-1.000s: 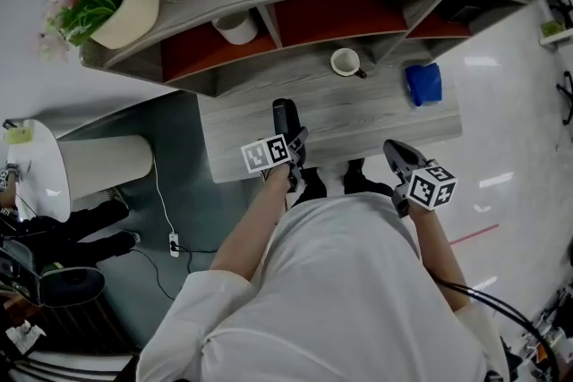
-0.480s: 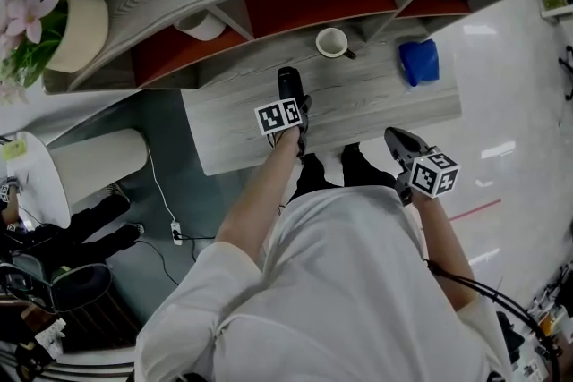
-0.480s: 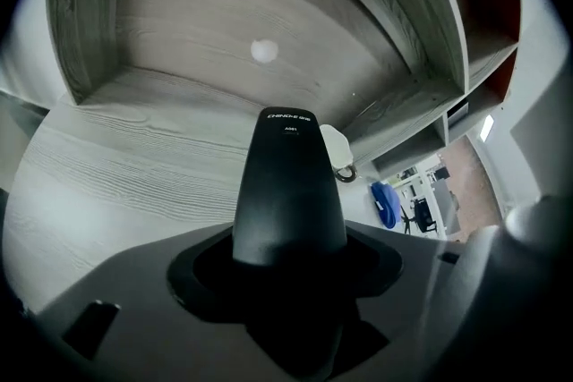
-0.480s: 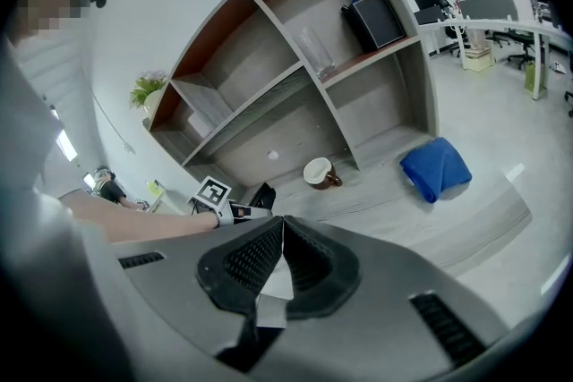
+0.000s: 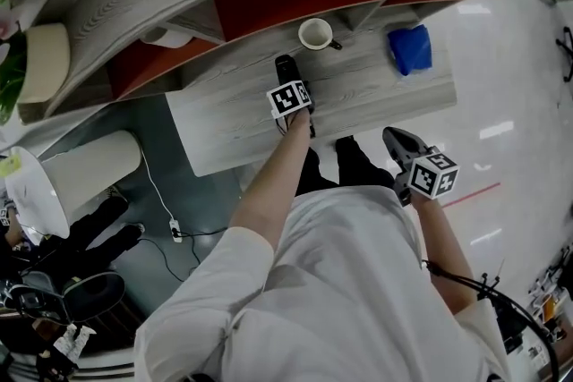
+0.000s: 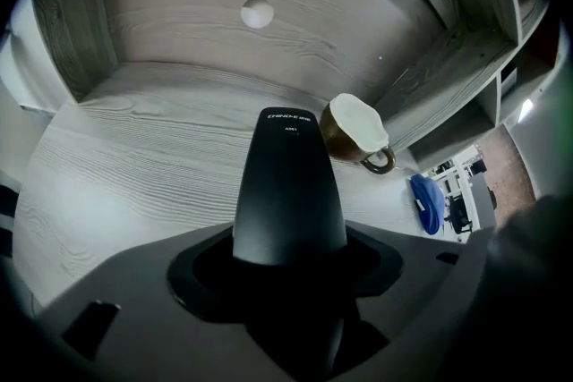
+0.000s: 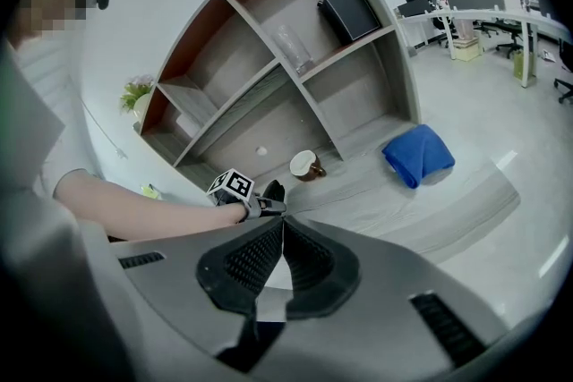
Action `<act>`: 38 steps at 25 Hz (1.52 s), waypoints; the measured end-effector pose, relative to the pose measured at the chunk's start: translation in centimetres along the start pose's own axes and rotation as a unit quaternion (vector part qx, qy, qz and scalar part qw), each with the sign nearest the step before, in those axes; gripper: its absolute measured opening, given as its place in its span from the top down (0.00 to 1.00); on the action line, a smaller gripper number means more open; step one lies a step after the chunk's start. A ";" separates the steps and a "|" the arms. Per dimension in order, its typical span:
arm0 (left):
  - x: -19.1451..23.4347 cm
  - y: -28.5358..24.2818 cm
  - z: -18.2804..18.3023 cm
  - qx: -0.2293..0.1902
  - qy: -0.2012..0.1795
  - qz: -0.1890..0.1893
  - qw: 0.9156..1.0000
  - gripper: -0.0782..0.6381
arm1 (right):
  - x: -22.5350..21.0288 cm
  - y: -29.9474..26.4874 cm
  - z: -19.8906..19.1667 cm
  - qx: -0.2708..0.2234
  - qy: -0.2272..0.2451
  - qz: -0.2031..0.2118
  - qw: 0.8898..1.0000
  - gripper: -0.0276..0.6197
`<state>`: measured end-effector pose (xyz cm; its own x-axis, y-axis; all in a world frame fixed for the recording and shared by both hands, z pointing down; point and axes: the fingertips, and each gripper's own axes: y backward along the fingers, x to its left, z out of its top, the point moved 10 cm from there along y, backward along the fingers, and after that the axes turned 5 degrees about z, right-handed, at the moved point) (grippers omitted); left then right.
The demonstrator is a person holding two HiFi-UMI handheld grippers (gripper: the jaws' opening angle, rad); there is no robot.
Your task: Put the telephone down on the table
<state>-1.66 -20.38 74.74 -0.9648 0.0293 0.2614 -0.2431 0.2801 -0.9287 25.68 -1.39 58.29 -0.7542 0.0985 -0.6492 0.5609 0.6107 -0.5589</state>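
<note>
A black telephone handset [image 6: 288,192] sticks forward out of my left gripper [image 5: 292,85], which is shut on its lower end. In the head view the handset [image 5: 286,65] is over the middle of the grey wooden table [image 5: 224,125], its tip pointing at a white mug [image 5: 315,33]. Whether it touches the tabletop I cannot tell. My right gripper [image 5: 395,139] hangs off the table's near right edge, shut and empty. In the right gripper view its jaws [image 7: 282,228] meet at the tips.
A blue cloth [image 5: 409,49] lies at the table's right end. Behind the table stands a curved shelf unit [image 5: 295,0] with red-backed compartments, the mug [image 6: 356,128] close to its base. A cream flower pot [image 5: 43,58] sits on top at left.
My left gripper has carried the handset forward from the table's near edge to its middle, closer to the mug. The right gripper has stayed about where it was.
</note>
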 end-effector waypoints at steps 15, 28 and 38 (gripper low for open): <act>-0.2 -1.6 0.3 -0.016 -0.069 0.086 0.994 0.49 | -1.0 -0.9 -0.1 0.034 0.009 0.017 0.999 0.93; -0.2 0.6 -0.5 -0.044 -0.048 0.008 0.998 0.45 | 0.1 -2.5 1.0 0.054 0.044 0.047 0.996 0.93; 1.3 8.4 -1.7 -0.117 -0.121 -0.041 0.985 0.45 | 1.9 -3.7 1.4 0.054 0.076 0.065 0.993 0.93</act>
<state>-4.75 -16.32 67.68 -0.9451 -0.2254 0.2367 -0.3197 0.4864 -0.8132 22.65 -4.58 58.37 -0.7105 0.2939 -0.6394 0.6848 0.4977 -0.5322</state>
